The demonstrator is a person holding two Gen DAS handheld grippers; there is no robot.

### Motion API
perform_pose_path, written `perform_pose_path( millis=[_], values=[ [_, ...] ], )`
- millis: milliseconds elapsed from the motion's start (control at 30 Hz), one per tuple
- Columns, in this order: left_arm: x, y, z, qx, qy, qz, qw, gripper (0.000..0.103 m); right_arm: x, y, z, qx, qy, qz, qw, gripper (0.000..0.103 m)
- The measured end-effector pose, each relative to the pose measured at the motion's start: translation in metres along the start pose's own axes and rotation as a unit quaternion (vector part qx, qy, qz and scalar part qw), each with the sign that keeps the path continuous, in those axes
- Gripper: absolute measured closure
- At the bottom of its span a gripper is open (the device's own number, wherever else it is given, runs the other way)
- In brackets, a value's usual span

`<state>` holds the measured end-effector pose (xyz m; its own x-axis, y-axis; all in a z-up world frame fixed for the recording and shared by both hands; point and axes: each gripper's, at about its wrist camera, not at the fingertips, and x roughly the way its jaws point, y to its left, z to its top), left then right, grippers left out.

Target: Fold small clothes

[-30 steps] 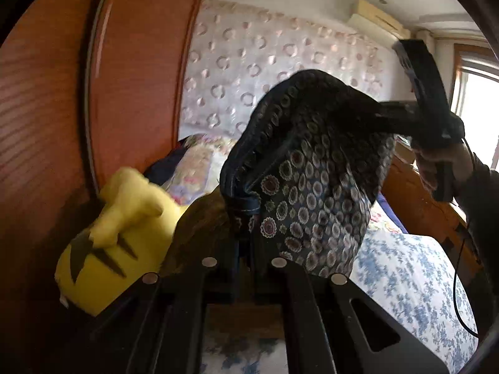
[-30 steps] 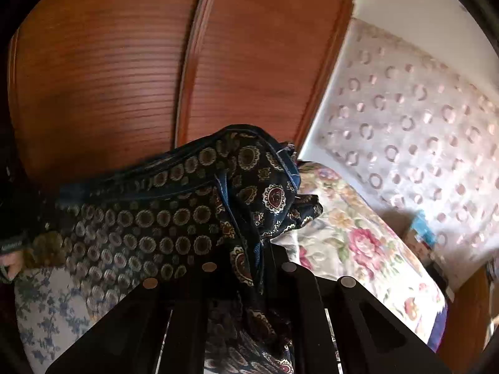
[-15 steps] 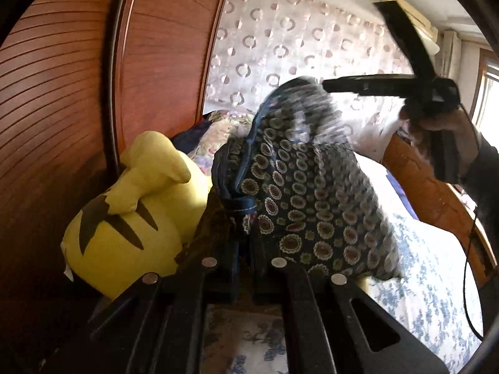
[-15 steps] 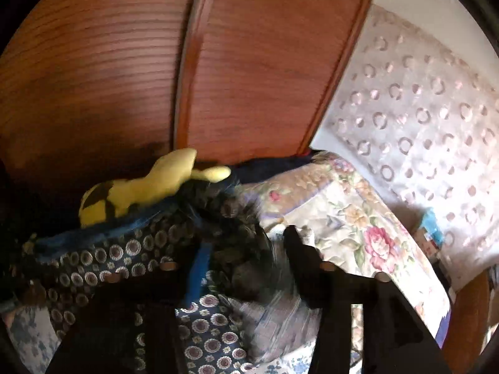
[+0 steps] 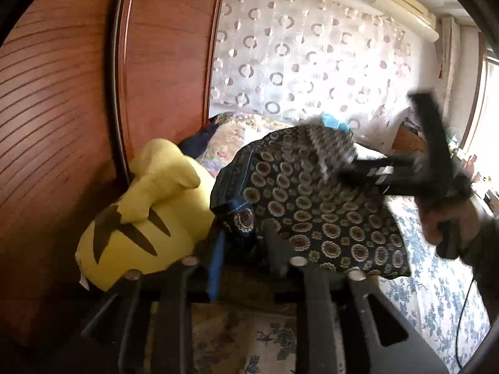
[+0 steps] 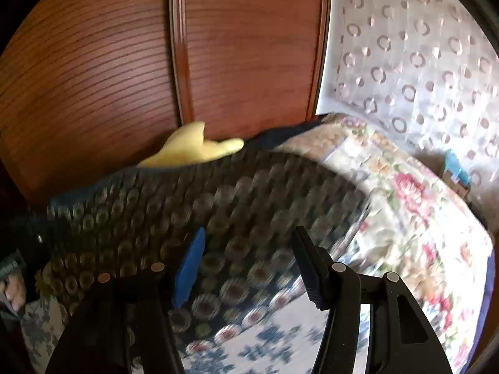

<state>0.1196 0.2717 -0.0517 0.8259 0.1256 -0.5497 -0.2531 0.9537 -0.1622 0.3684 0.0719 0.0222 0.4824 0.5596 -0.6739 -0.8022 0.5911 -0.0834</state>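
Observation:
A small dark navy garment with round medallion print [image 5: 312, 205] hangs low over the bed; it also shows, blurred, in the right wrist view [image 6: 199, 199]. My left gripper [image 5: 246, 243] is open, its fingers spread around the garment's left edge, which drapes between them. My right gripper [image 6: 249, 258] is open and empty just above the cloth; it shows in the left wrist view [image 5: 389, 171], held by a hand at the right.
A yellow plush toy [image 5: 146, 215] lies against the brown wooden headboard [image 5: 62, 109]. A floral quilt [image 6: 405, 205] is heaped at the bed's far side. The blue-flowered bedsheet [image 5: 436, 296] lies below. A patterned curtain [image 5: 312, 62] hangs behind.
Both grippers have opened and let go of the garment. The garment has dropped from a raised bunch and spread out toward the bed. Both grippers have moved lower.

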Motion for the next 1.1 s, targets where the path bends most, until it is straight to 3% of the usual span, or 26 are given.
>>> perform_pose_path(
  millis=[133,167,200,267,433,667,867,1100],
  values=[
    [-0.021,-0.003,0.003,0.008,-0.025,-0.008,0.9996,0.053,0.028,0.002,-0.02,0.012,0.0,-0.009,1.0,0.042],
    [-0.027,-0.005,0.004,0.013,-0.029,-0.008,0.9995,0.044,0.024,0.0,-0.022,0.014,-0.009,-0.014,1.0,0.042],
    [-0.03,-0.007,0.004,0.017,-0.03,-0.007,0.9994,0.026,0.023,0.002,-0.022,0.015,-0.011,-0.017,1.0,0.042],
    [-0.039,-0.011,0.005,0.021,-0.038,-0.012,0.999,0.018,0.02,0.006,-0.024,0.021,-0.008,-0.02,1.0,0.042],
    [-0.052,-0.023,0.003,0.037,-0.047,-0.018,0.998,0.015,-0.012,0.014,-0.037,0.044,-0.024,-0.036,0.998,0.042],
    [-0.065,-0.05,-0.003,0.066,-0.05,-0.018,0.9964,0.015,-0.106,0.034,-0.073,0.05,-0.091,-0.051,0.993,0.041],
    [-0.071,-0.078,-0.02,0.088,-0.043,-0.024,0.9949,0.015,-0.175,0.047,-0.119,0.076,-0.113,-0.074,0.988,0.032],
    [-0.081,-0.109,-0.041,0.109,-0.036,-0.058,0.9917,0.015,-0.208,0.072,-0.158,0.094,-0.116,-0.104,0.983,0.02]
  ],
)
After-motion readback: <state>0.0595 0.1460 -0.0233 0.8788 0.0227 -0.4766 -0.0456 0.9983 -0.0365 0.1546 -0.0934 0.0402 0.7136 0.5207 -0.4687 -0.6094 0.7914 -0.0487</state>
